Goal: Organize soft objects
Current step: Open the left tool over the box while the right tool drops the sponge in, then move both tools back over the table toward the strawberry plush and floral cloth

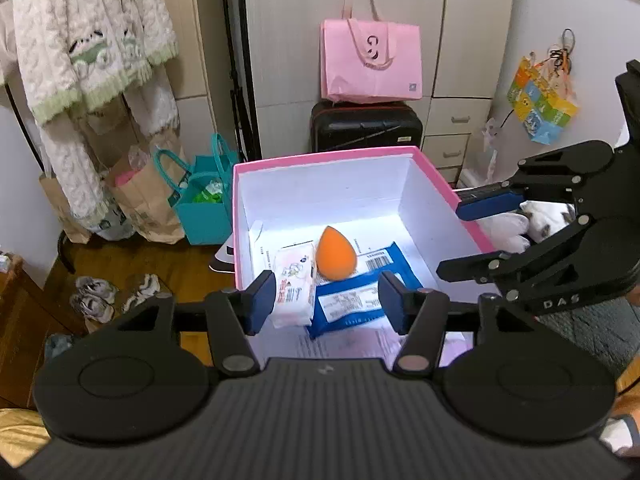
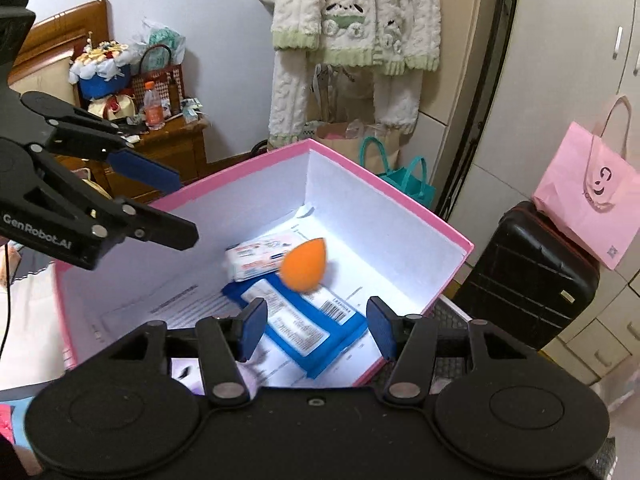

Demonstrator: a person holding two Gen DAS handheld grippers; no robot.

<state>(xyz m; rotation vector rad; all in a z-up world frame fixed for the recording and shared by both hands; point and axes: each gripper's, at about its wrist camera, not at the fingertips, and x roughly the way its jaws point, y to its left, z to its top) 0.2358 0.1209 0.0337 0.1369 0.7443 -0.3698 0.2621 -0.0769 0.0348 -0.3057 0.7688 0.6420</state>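
The pink-rimmed cardboard box with white inner walls (image 1: 436, 168) is the landmark here, and everything soft already sorted lies on its floor. The orange teardrop-shaped makeup sponge (image 1: 335, 255) sits near the middle of the box, its pointed end towards the far wall in the left wrist view; in the right wrist view it looks smeared, so it may not be at rest. Beside it, on the side nearer the hanging clothes, lies the white and pink soft pack of tissues (image 1: 294, 286), and under the sponge's near side the blue flat pouch with white printed labels (image 1: 360, 296), its long axis running slantwise across the box floor.

The left gripper (image 1: 327, 300) hangs over the near edge of the box, jaws released with nothing between them; the tissue pack and blue pouch lie just ahead and below. The right gripper (image 2: 317, 328) hovers over the box from its other side, jaws likewise parted and empty. Both point down into the box, so neither is clearly nearer the sponge.

By my reading the sponge is already in the box, and the next move probably leads away from it, to fetch another soft thing.

Whether the box stands on a worktop I cannot tell; beyond it are a wooden floor (image 1: 132, 256), a black hard-shell suitcase (image 1: 366, 128) bearing a pink tote bag (image 1: 372, 64), and a fluffy cream and green garment (image 1: 88, 40) hanging.
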